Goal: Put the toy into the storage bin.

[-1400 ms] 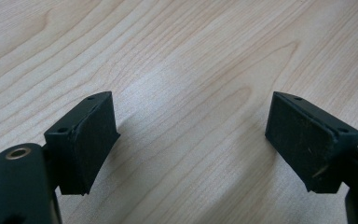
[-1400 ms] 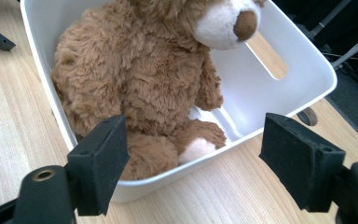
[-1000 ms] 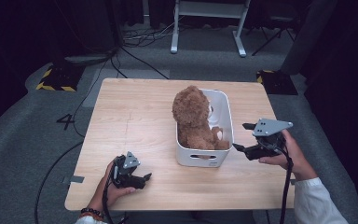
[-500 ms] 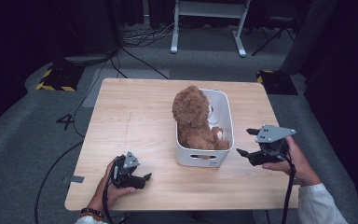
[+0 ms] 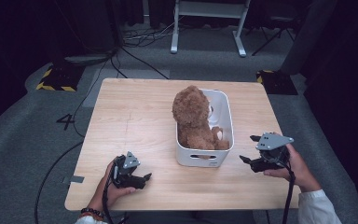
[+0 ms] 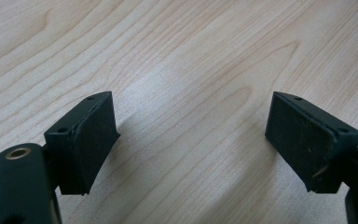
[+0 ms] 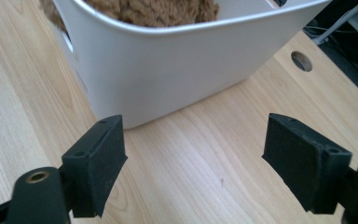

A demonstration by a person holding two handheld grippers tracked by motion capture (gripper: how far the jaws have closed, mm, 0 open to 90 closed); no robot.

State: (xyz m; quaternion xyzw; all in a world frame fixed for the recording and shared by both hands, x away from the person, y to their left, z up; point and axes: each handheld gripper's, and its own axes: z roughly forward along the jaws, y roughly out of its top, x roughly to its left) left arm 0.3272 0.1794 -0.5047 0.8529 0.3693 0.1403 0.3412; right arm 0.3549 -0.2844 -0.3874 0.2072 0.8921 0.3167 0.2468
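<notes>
A brown plush teddy bear [image 5: 193,116] sits in a white plastic bin [image 5: 200,158] on the wooden table [image 5: 135,116]. My right gripper [image 5: 248,148] is held just right of the bin's near corner, low over the table, pointing at the bin. In the right gripper view my right gripper [image 7: 193,158] is open, nothing between its pads, with the bin wall [image 7: 168,60] and bear fur [image 7: 154,11] just ahead. My left gripper [image 5: 142,179] rests at the near left of the table. In the left gripper view my left gripper [image 6: 191,140] is open over bare wood.
A cable hole [image 7: 302,61] is in the tabletop beyond the bin. The near table edge runs just behind both hands. Around the table are grey floor, cables, yellow-black marked blocks [image 5: 56,79] and a white stand [image 5: 205,28] at the back.
My right gripper has sunk toward the tabletop and drifted slightly right and nearer the person, away from the bin's side. The left gripper, bear and bin have stayed put.
</notes>
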